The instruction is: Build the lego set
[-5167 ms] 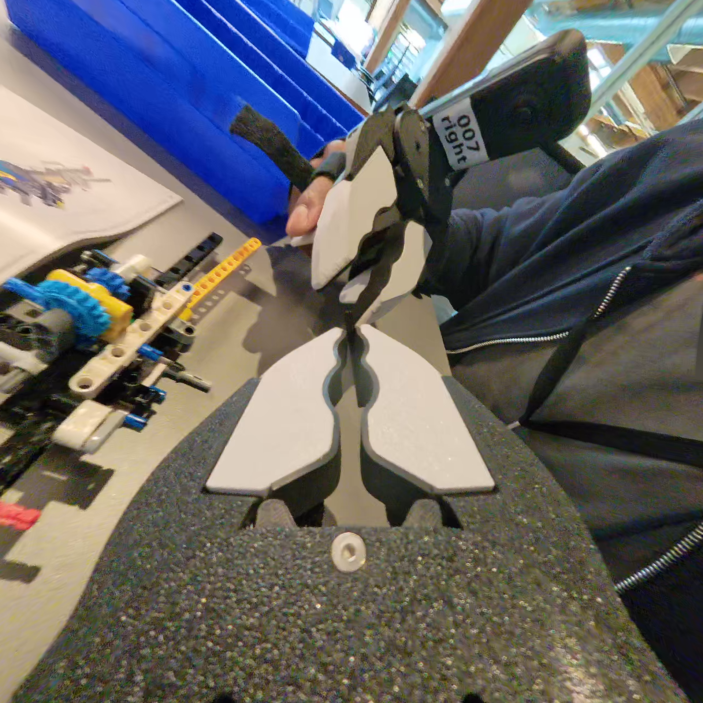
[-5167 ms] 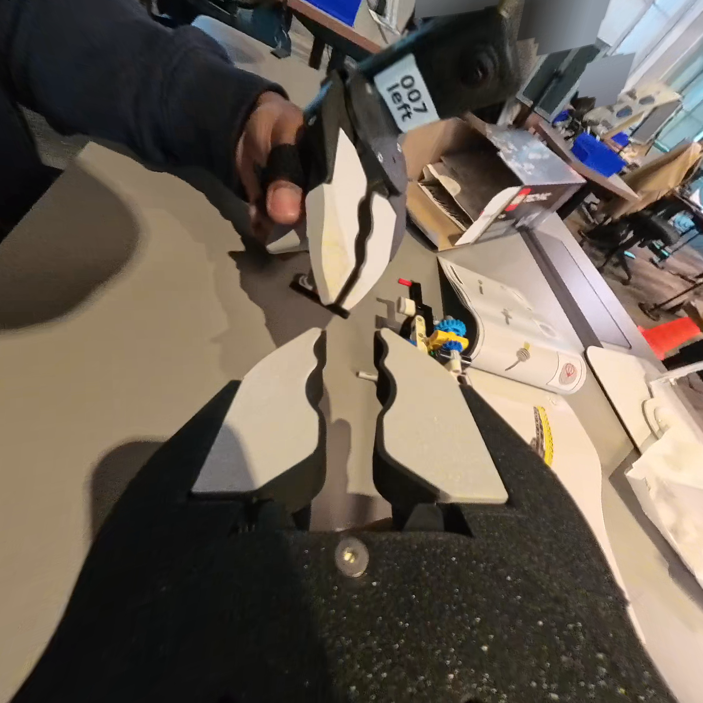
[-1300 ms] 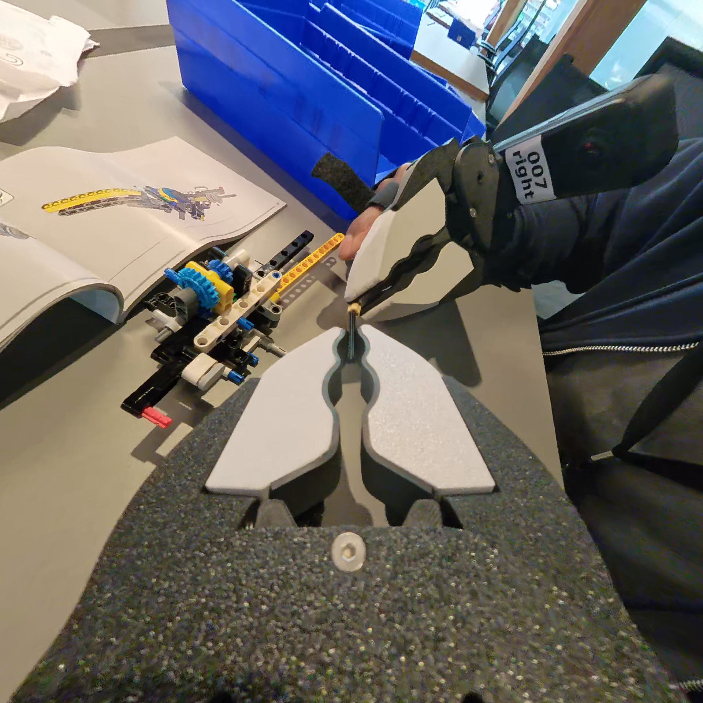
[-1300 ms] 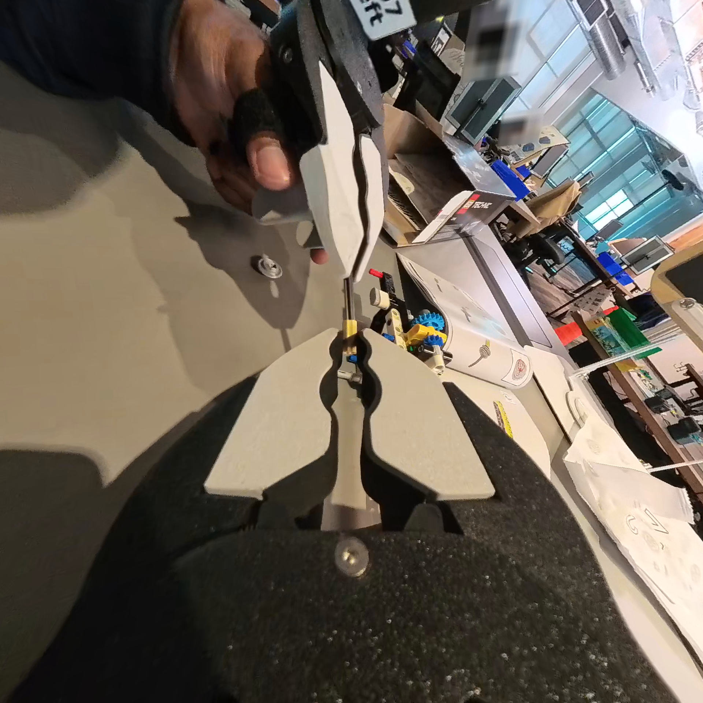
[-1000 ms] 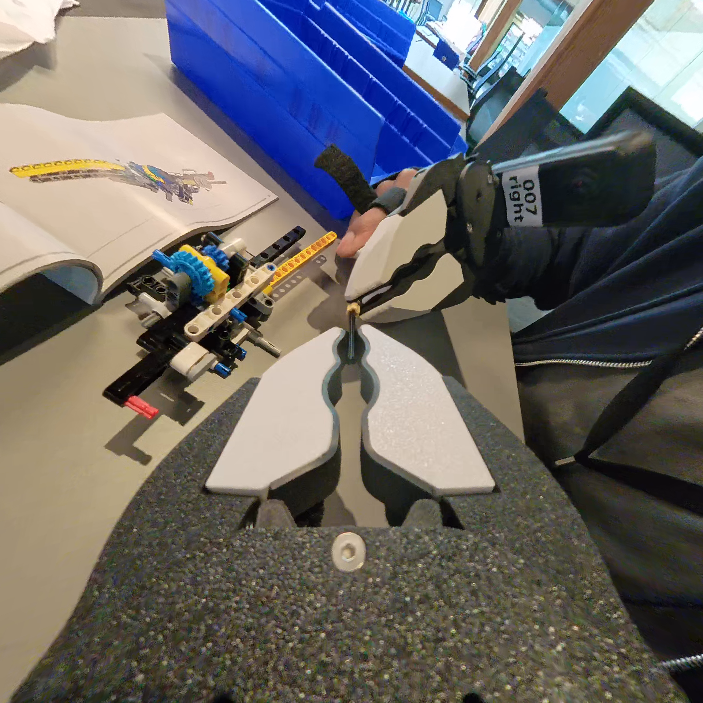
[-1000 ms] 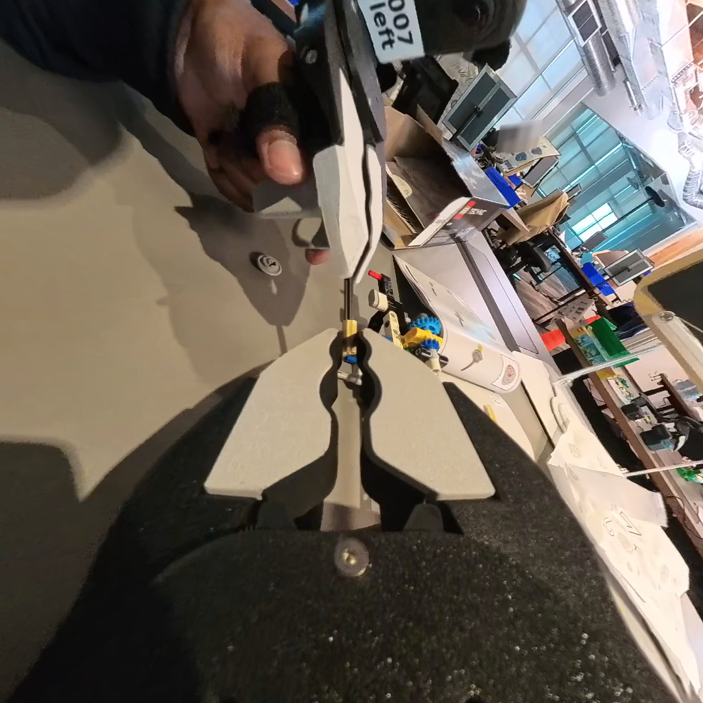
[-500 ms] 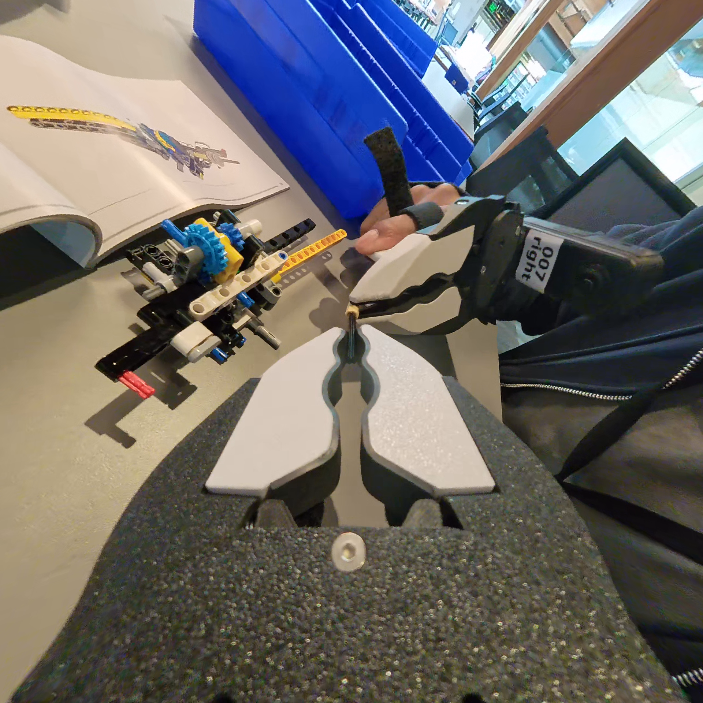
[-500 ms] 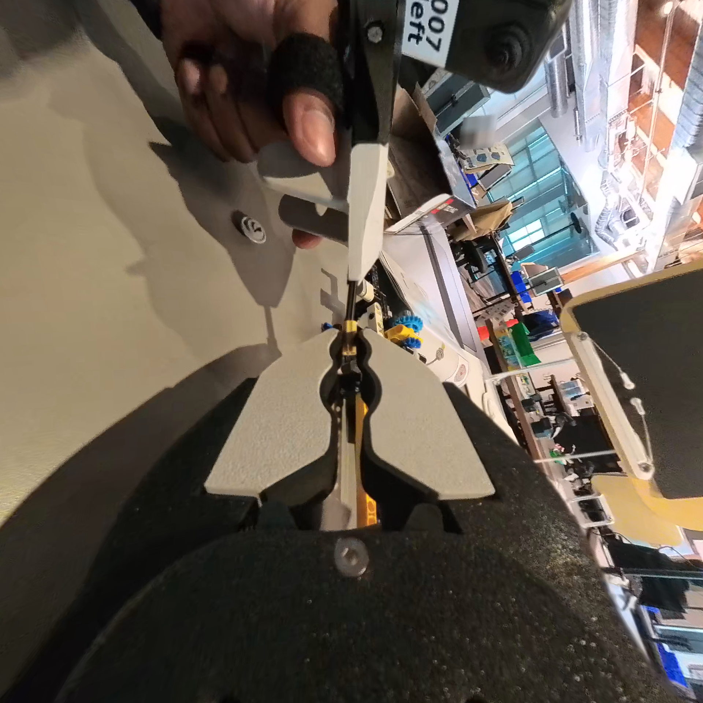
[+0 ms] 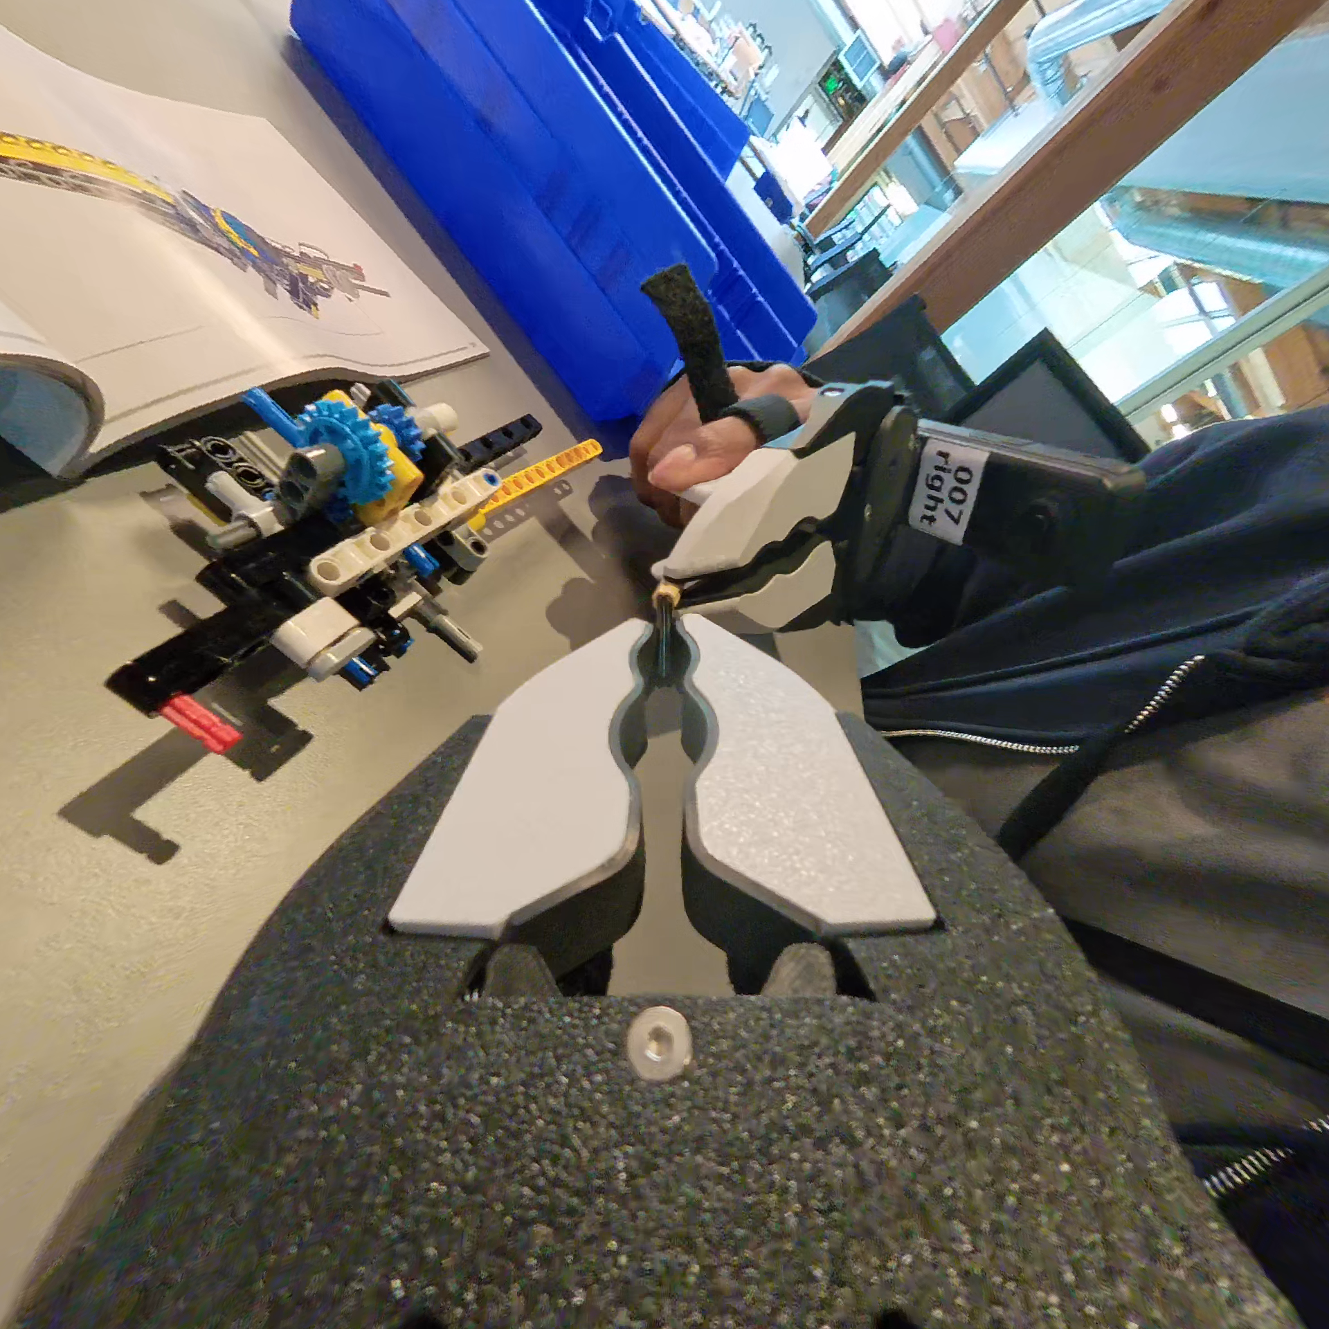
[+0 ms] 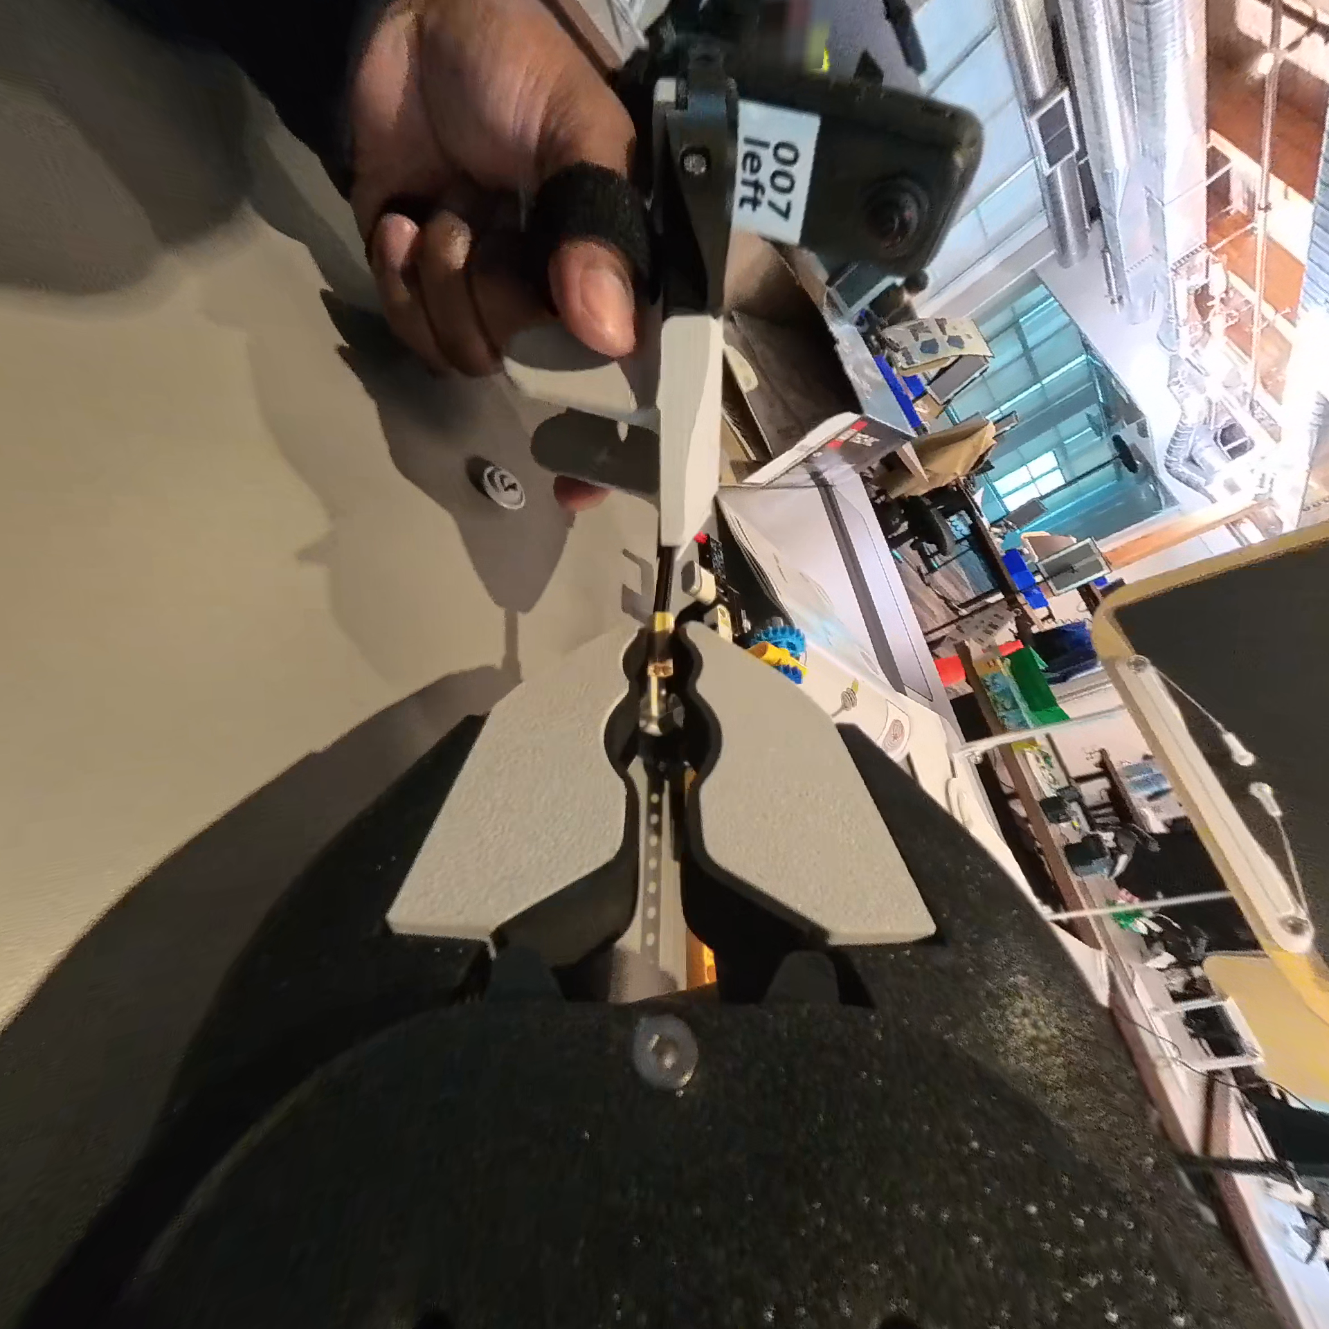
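The lego set (image 9: 338, 532) lies part-built left of the left gripper (image 9: 663, 633), whose jaws pinch a thin black axle (image 9: 662, 644); the right gripper (image 10: 658, 651) clamps its tan bush (image 10: 659, 624). Plenty remains, I'd say.

booklet (image 9: 180, 237) cropped, axle (image 9: 663, 640) end pinched

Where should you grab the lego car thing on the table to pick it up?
Probably the long white beam along the lego model's near side, coming from above. It's straight and bare, while the blue gears and thin pins stick out.
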A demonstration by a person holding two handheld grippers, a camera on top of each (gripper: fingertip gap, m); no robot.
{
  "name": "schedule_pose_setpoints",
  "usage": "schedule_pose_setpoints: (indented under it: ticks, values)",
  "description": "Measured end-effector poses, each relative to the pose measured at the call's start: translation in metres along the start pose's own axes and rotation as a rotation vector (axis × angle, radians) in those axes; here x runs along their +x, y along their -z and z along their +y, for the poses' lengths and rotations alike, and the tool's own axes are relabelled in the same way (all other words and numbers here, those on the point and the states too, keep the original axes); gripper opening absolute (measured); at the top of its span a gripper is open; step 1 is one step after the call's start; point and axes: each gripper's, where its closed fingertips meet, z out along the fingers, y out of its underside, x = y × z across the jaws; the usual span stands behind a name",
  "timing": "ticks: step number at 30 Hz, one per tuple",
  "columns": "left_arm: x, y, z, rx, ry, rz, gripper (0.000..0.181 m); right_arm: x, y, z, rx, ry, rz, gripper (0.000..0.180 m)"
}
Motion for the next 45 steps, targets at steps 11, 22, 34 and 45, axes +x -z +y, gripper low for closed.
schedule_pose_setpoints:
  ticks: [11,22,34,45]
  values:
    - [0.013,0.002,-0.004,0.036,0.096,0.148,0.003,0.003,0.008,-0.015,0.129,-0.103,-0.045,0.005]
    - [0.023,0.004,-0.006,0.05,0.116,0.219,0.003,0.006,0.015,-0.026,0.233,-0.178,-0.073,0.006]
    - [0.026,0.005,-0.013,0.084,0.093,0.223,0.004,0.014,0.016,-0.028,0.245,-0.232,-0.034,0.006]
    - [0.033,0.004,-0.012,0.088,0.133,0.283,0.004,0.014,0.019,-0.034,0.29,-0.265,-0.062,0.006]
